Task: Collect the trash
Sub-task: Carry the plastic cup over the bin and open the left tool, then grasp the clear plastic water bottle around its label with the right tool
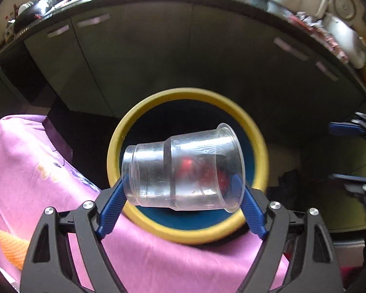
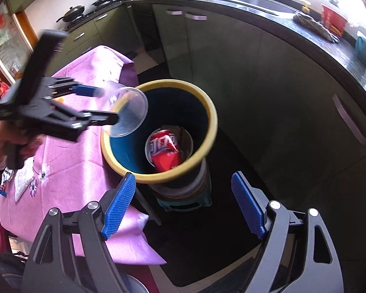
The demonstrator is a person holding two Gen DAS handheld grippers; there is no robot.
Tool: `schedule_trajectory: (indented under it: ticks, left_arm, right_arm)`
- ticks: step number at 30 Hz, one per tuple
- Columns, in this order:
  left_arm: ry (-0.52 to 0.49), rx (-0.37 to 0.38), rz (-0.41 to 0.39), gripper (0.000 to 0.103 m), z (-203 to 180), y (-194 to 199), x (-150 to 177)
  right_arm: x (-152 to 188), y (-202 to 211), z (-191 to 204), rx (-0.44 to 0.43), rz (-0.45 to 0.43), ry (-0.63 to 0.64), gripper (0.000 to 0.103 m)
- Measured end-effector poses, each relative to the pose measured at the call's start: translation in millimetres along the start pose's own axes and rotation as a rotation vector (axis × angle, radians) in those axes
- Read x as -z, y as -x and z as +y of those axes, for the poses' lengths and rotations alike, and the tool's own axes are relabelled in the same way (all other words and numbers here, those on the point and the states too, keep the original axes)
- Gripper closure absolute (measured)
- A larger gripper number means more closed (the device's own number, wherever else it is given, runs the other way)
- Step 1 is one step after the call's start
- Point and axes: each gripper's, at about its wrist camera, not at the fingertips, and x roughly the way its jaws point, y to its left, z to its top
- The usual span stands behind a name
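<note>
The left tongs hold a clear plastic cup. The cup lies on its side between the two blue pads, with its bottom against one pad and its wide mouth against the other. The tongs are clamped on it. The cup hangs right over the open top of the bin.

The bin has a yellow rim and is blue inside. It stands right beside the desk, which has a pink cloth with flowers on it. An orange thing lies on the cloth near the left edge.

The right tongs are spread wide with nothing between the blue pads. They hang above the near side of the bin, over the dark floor.

From this side you can look down into the bin. A red can lies at the bottom. The bin stands on a small green stool.

A hand grips the handle of the left tongs over the pink cloth. The cup looks blurry here, above the left rim of the bin.

Farther back are grey-green cupboards under a dark counter. Pots and pans sit on the stove in the far corner.
</note>
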Motion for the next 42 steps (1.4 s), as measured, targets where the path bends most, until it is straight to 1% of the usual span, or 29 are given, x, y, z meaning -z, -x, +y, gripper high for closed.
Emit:
schedule_trajectory:
  ticks: [2,4,6,9,11,13,15,17,18,20,22,24,25,26,27,30,32,34,35,36,38,39,40,42]
  left_arm:
    - [0.010,-0.001,0.023,0.023,-1,-14,-7]
    - [0.024,-0.014,0.046,0.022,2,-24,-6]
    - [0.040,-0.005,0.058,0.020,6,-28,-3]
    - [0.057,0.018,0.048,0.019,8,-18,4]
    - [0.064,0.026,0.000,0.019,13,8,17]
    - [0.063,0.040,-0.068,0.019,18,44,37]
    - [0.076,0.037,-0.138,0.014,26,79,61]
    - [0.113,0.045,-0.204,0.012,41,115,95]
    - [0.140,0.038,-0.234,0.012,52,134,119]
    - [0.177,-0.004,-0.278,0.012,69,158,154]
    - [0.230,-0.074,-0.320,0.012,91,181,197]
    - [0.276,-0.139,-0.330,0.011,108,193,226]
    - [0.301,-0.173,-0.339,0.011,119,201,245]
    - [0.320,-0.188,-0.352,0.011,128,207,260]
    - [0.340,-0.198,-0.367,0.011,135,212,274]
    - [0.362,-0.196,-0.393,0.011,153,223,311]
    - [0.380,-0.206,-0.406,0.010,162,225,329]
    - [0.400,-0.206,-0.402,0.010,168,223,340]
    - [0.399,-0.204,-0.390,0.010,171,223,345]
    - [0.394,-0.203,-0.383,0.010,175,222,346]
    - [0.399,-0.218,-0.376,0.010,180,223,355]
    - [0.406,-0.223,-0.377,0.010,181,224,358]
    - [0.412,-0.224,-0.378,0.010,183,226,363]
    - [0.417,-0.223,-0.379,0.009,185,228,367]
  right_arm:
    - [4,2,-4,0.001,-0.001,-0.010,0.022]
    - [5,1,-7,0.004,0.004,-0.014,0.022]
    - [6,-1,-9,0.005,0.011,-0.018,0.022]
    - [5,-4,-8,0.002,0.021,-0.016,0.022]
    - [3,-5,-5,0.001,0.022,-0.012,0.022]
    - [4,-7,-3,-0.004,0.023,-0.006,0.022]
    - [2,-10,1,0.000,0.031,0.002,0.022]
    - [-1,-13,7,0.004,0.040,0.008,0.022]
    - [-3,-15,11,0.005,0.045,0.013,0.022]
    - [-10,-19,22,0.010,0.052,0.032,0.022]
    - [-18,-22,37,0.006,0.057,0.060,0.022]
    - [-33,-27,64,-0.009,0.060,0.107,0.022]
    - [-40,-30,77,-0.017,0.060,0.131,0.022]
    - [-49,-32,98,-0.028,0.056,0.167,0.022]
    - [-56,-34,115,-0.038,0.053,0.197,0.022]
    - [-82,-43,186,-0.101,0.045,0.306,0.022]
    - [-102,-50,243,-0.177,0.055,0.387,0.022]
    - [-117,-58,292,-0.226,0.065,0.434,0.022]
    - [-126,-64,323,-0.259,0.078,0.463,0.022]
    - [-130,-68,342,-0.278,0.089,0.482,0.022]
    - [-141,-83,400,-0.321,0.130,0.538,0.022]
    - [-144,-88,418,-0.334,0.143,0.552,0.022]
    - [-148,-98,447,-0.352,0.172,0.578,0.022]
    - [-149,-112,492,-0.351,0.209,0.616,0.022]
